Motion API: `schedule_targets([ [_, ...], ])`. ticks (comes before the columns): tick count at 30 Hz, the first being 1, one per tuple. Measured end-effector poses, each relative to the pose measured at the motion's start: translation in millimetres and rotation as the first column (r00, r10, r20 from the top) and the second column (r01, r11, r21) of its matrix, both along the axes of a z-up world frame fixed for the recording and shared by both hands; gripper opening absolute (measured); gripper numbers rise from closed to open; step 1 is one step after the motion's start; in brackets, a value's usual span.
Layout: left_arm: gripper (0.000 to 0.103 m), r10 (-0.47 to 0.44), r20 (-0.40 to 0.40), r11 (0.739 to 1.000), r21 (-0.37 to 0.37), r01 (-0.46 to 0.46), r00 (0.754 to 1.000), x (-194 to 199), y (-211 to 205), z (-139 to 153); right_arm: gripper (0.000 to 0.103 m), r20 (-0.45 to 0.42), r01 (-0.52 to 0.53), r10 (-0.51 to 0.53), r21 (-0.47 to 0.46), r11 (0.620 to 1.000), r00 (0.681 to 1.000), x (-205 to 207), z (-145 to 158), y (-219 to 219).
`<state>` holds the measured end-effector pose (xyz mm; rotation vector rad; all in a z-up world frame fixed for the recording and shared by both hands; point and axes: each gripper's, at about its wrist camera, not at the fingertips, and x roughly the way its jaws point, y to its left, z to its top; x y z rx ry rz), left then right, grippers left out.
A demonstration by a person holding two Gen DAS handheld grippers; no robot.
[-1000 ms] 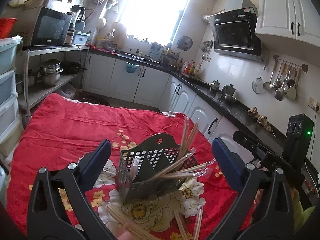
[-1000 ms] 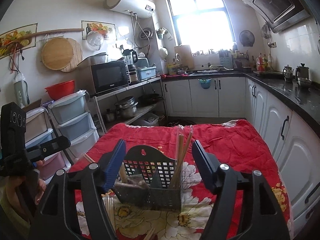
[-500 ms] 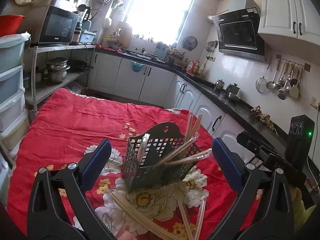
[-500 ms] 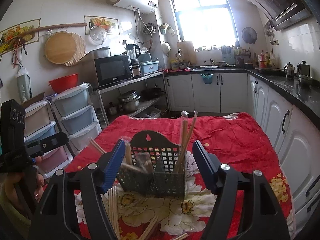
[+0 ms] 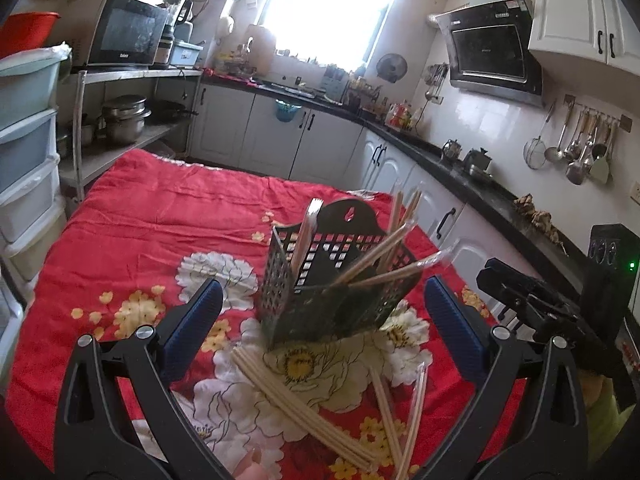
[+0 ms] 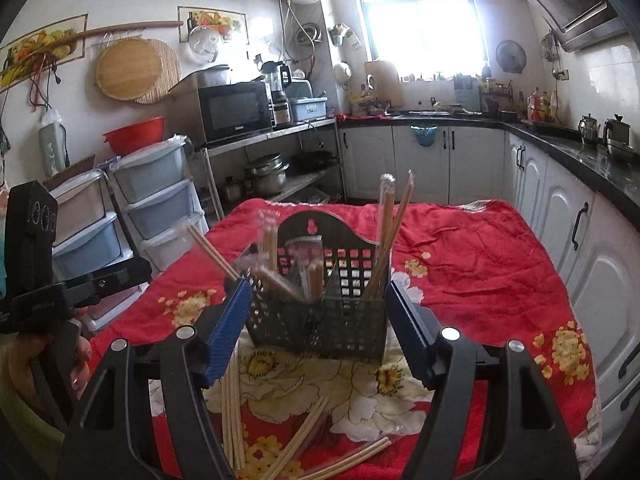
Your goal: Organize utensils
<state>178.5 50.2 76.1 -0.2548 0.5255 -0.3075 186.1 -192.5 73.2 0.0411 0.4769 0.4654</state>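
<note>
So I've got both grippers up over the table with the red floral cloth (image 5: pixel 160 216), and both are spread wide with nothing in them. My left gripper (image 5: pixel 320 320) sits at the bottom of its view, blue pads on either side of the dark plastic utensil caddy (image 5: pixel 320 300), not touching it. My right gripper (image 6: pixel 318 328) is much the same: the caddy (image 6: pixel 320 320) sits in the middle of the frame between the 2 pads, close to them, but whether they touch it I can't tell.

The caddy stands upright on the big white flower print. It's got compartments, with several chopsticks poking out. In the right wrist view, 1 bunch (image 6: pixel 390 236) stands near upright in the right-hand compartment, and the ones on the left (image 6: pixel 280 276) lean over and look blurry. Some seem to be in clear wrappers.

Loose chopsticks are lying flat on the cloth in front of the caddy: a long bundle (image 5: pixel 296 396) running diagonally through lower centre of the left wrist view, plus a few more (image 5: pixel 396 412) to the right of that.
</note>
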Motion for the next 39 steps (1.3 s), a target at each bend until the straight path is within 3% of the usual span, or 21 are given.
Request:
schedule_targets([
  [21, 0.093, 0.008, -0.112, 0.999, 0.031, -0.004, 0.994, 3.5, -0.3, -43.1, 0.067, -0.102, -0.052, 0.046, -0.062, 0.997, 0.994, 1.2, -39.0, 13.2],
  [32, 0.093, 0.027, -0.234, 0.999, 0.048, -0.016, 0.972, 14.9, 10.8, -84.1, 0.067, -0.188, -0.089, 0.071, -0.091, 0.992, 0.98, 7.9, -67.6, 25.4],
  [39, 0.093, 0.025, -0.303, 0.999, -0.018, -0.032, 0.953, 25.3, 24.4, -111.1, 0.067, -0.23, -0.092, 0.066, -0.106, 0.99, 0.971, 14.6, -82.8, 30.4],
])
